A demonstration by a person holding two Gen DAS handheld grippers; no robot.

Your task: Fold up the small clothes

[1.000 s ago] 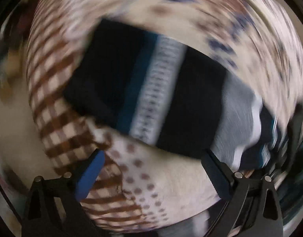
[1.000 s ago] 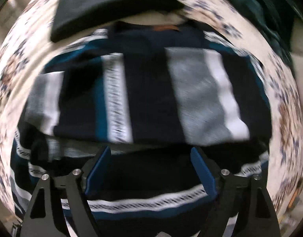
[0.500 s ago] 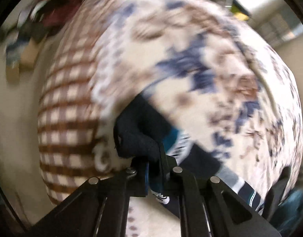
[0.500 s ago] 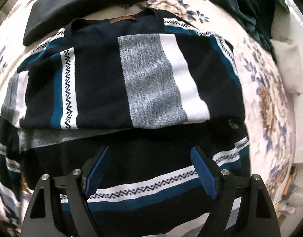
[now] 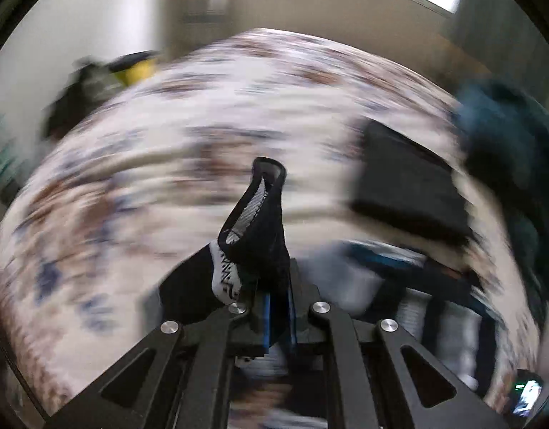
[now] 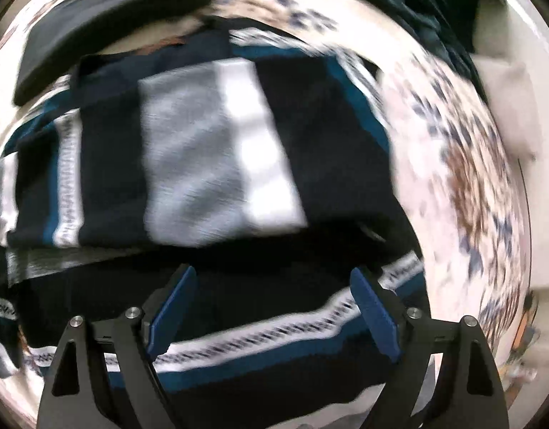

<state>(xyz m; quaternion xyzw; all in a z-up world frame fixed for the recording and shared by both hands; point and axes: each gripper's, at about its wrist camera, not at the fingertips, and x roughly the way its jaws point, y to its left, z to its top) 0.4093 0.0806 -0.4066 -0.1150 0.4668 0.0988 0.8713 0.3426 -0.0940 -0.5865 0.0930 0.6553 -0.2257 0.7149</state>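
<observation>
A navy sweater (image 6: 217, 143) with grey, white and teal stripes lies folded across the floral bedspread (image 6: 464, 164). My right gripper (image 6: 270, 286) hangs over its lower part, pointing down. Its jaws are opening, and no cloth is pinched between the blue pads (image 6: 170, 307). My left gripper (image 5: 274, 304) is shut on a corner of the sweater. A black-edged flap of the sweater (image 5: 260, 214) stands up out of the jaws. The rest of the sweater (image 5: 417, 286) shows blurred at the lower right of the left wrist view.
A folded black garment (image 6: 106, 10) lies beyond the sweater, also visible as the black garment (image 5: 406, 186). A dark teal garment (image 6: 435, 7) is heaped at the bed's far corner. Walls and a window stand behind the bed (image 5: 167, 161).
My left gripper shut on the sweater's corner, lifted it and swung it across the bed while rolling. My right gripper slid a little across the sweater, still open.
</observation>
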